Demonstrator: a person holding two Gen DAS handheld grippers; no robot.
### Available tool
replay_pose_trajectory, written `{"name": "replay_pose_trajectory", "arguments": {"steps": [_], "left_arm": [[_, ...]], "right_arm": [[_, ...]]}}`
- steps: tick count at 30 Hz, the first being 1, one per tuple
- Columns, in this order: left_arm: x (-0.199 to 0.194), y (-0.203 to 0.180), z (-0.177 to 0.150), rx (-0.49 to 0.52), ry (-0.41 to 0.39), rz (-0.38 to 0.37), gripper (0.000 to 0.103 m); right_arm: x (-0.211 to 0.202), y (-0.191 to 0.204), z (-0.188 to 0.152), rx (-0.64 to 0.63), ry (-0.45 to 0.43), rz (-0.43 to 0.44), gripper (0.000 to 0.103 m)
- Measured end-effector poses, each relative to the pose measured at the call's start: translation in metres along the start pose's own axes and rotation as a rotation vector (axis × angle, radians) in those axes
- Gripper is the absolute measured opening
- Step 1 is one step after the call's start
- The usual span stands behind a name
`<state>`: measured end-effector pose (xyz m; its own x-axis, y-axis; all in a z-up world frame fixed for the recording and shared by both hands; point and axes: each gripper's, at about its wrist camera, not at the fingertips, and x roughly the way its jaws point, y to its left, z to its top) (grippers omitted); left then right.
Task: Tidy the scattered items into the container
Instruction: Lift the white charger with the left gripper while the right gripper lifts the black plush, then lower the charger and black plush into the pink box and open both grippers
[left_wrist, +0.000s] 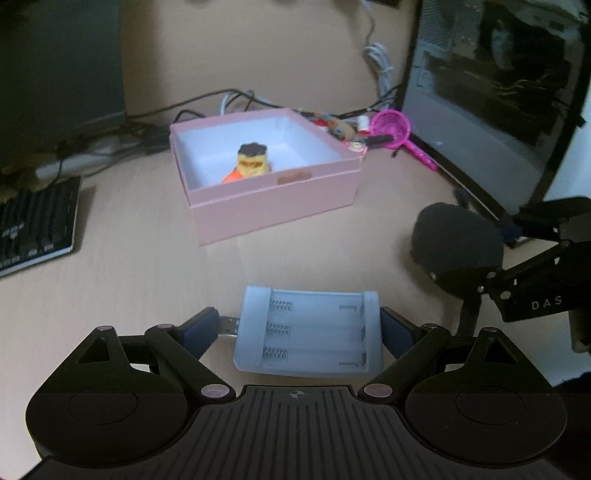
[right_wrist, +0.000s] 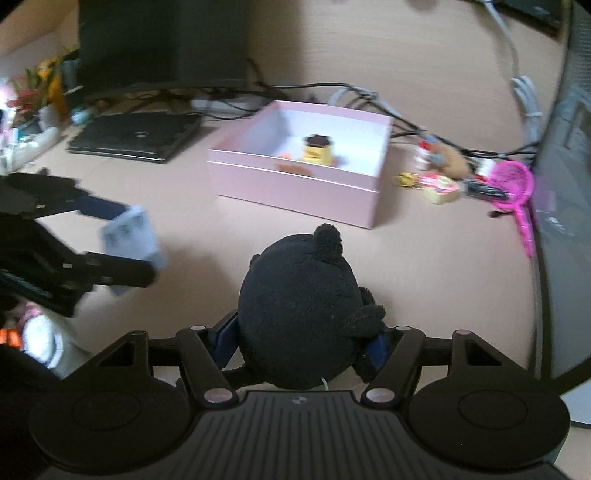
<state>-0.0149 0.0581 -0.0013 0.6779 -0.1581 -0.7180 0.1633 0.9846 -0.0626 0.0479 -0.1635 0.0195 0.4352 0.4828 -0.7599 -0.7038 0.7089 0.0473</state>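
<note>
A: Left wrist view first. What has the left tool (left_wrist: 299, 328) got?

B: It is clenched on a charger (left_wrist: 306, 332), a pale block with three empty battery bays. The right pad presses its end; on the other side the USB plug pokes out by the left pad. Its long axis runs straight across, pad to pad.

A: And the box (left_wrist: 273, 195)?

B: Dead ahead, further up the table (left_wrist: 129, 295) toward its back edge, open top facing us, with a yellow toy (left_wrist: 253, 160) already inside (something orange lies beside it). So the charger goes forward and over the near wall.

A: Anything of the other hand?

B: At the right edge, the right tool's linkage and a black plush (left_wrist: 458, 236), nothing of how it is held.

A: Right wrist view, then.

B: The right tool (right_wrist: 303, 339) grips the plush (right_wrist: 303, 306), fingers sunk in its sides, ear up. The box (right_wrist: 295, 188) lies ahead, its corner nearest. Both hands look about equally near, as best I can judge.

A: What is new here?

B: The charger (right_wrist: 131, 236) seen from the side, blurred, clear of the table. Also more clutter by the box's right side, a pink net (right_wrist: 513, 184) among it, near the table's right edge.
</note>
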Motion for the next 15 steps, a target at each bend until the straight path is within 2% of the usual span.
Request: {"name": "replay_pose_trajectory", "arguments": {"steps": [3,7,11,15], "left_arm": [[-0.003,0.007,0.006,0.047,-0.016,-0.02,0.095],[0.0,0.019,0.029,0.088,-0.078,-0.031,0.095],[0.005,0.031,0.076,0.083,-0.175,-0.027,0.095],[0.023,0.046,0.139,0.064,-0.261,0.008,0.095]], "right_arm": [[-0.008,0.012,0.011,-0.004,-0.023,0.033,0.067],[-0.019,0.014,0.037,0.002,-0.077,0.016,0.067],[-0.023,0.007,0.072,-0.041,-0.184,-0.015,0.067],[-0.006,-0.006,0.113,-0.079,-0.294,-0.078,0.067]]}}
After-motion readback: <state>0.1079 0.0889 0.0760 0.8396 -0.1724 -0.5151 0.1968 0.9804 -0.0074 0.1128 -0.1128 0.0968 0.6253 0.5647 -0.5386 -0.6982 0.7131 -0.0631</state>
